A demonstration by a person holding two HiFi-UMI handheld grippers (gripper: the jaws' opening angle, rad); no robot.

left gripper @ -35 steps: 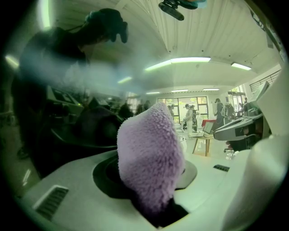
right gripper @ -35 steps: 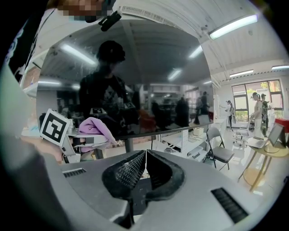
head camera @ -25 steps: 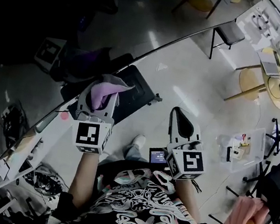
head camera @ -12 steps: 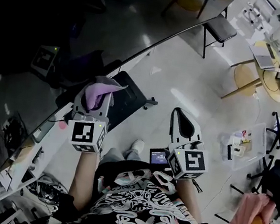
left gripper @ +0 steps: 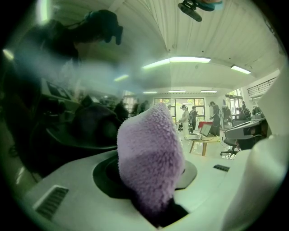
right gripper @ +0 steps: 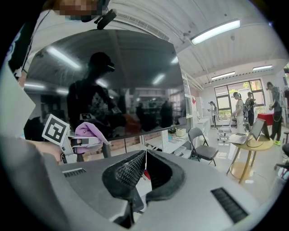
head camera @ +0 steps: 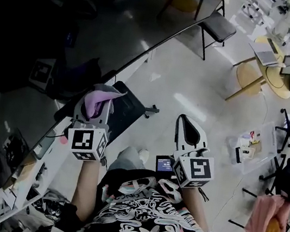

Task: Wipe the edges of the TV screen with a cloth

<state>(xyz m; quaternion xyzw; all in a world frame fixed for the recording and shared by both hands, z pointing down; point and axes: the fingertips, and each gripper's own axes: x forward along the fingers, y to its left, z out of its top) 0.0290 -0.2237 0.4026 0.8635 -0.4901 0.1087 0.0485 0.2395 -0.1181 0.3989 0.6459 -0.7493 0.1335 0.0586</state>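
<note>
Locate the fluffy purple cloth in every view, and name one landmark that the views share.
Head view: fluffy purple cloth left of centre.
Left gripper view: dead centre, clamped between the jaws.
Right gripper view: far left, at mid-height.
Shared landmark: round wooden table.

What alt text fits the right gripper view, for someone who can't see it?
The right gripper, jaws shut and empty, points at a large dark TV screen. At left, the left gripper holds a purple cloth near the screen's lower edge; a chair stands at right.
</note>
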